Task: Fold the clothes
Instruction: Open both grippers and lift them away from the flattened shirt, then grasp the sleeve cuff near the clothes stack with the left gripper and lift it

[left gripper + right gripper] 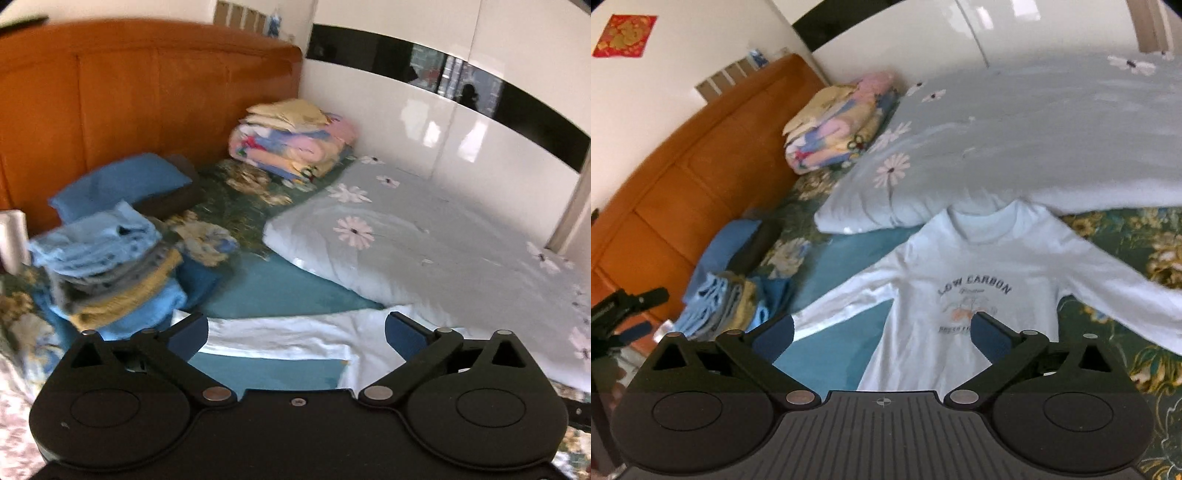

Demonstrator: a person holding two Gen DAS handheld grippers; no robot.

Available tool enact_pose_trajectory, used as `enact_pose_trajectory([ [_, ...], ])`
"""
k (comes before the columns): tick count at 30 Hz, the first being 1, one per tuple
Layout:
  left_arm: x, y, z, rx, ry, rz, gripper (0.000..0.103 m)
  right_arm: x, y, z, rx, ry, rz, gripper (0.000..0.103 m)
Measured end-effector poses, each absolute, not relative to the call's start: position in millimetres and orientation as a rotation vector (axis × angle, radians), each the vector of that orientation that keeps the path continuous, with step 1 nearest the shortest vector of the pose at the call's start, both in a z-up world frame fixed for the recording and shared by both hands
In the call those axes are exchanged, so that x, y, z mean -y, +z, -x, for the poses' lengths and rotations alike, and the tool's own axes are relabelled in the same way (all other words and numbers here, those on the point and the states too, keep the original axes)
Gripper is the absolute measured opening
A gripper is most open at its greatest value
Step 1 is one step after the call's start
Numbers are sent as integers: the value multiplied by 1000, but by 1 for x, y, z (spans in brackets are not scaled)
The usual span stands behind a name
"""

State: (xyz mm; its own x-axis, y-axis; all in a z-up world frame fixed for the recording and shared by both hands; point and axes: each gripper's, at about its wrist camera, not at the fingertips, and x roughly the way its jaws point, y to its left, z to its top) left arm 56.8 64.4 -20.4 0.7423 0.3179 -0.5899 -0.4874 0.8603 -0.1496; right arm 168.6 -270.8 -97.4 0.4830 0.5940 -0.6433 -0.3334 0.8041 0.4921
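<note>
A pale blue long-sleeved shirt (964, 266) with a "LOW CARBON" print lies flat, front up, on the bed with both sleeves spread out. My right gripper (882, 332) hovers above its lower half, jaws wide open and empty. In the left wrist view only one sleeve of the shirt (288, 339) shows, stretched across a teal sheet (280, 291). My left gripper (295, 332) hangs open above that sleeve, holding nothing. A stack of folded blue, grey and yellow clothes (110, 266) sits to the left, near the headboard.
An orange headboard (147, 92) bounds the far side. A blue pillow (122, 184) and a pile of folded colourful blankets (291, 144) lie against it. A flowered grey duvet (424, 240) covers the right of the bed beside a glossy white wardrobe (443, 122). The other gripper (624, 314) shows at far left.
</note>
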Motion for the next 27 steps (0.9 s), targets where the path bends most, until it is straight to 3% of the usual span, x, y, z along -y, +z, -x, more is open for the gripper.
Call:
enact_pose_trajectory([
  [13, -80, -41, -73, -663, 492, 313, 101, 280, -112, -179, -970, 495, -327, 103],
  [22, -175, -130, -98, -769, 590, 398, 101, 238, -126, -193, -1055, 373, -270, 103],
  [27, -241, -187, -114, -837, 623, 449, 95, 209, -134, -201, -1116, 285, -236, 103],
])
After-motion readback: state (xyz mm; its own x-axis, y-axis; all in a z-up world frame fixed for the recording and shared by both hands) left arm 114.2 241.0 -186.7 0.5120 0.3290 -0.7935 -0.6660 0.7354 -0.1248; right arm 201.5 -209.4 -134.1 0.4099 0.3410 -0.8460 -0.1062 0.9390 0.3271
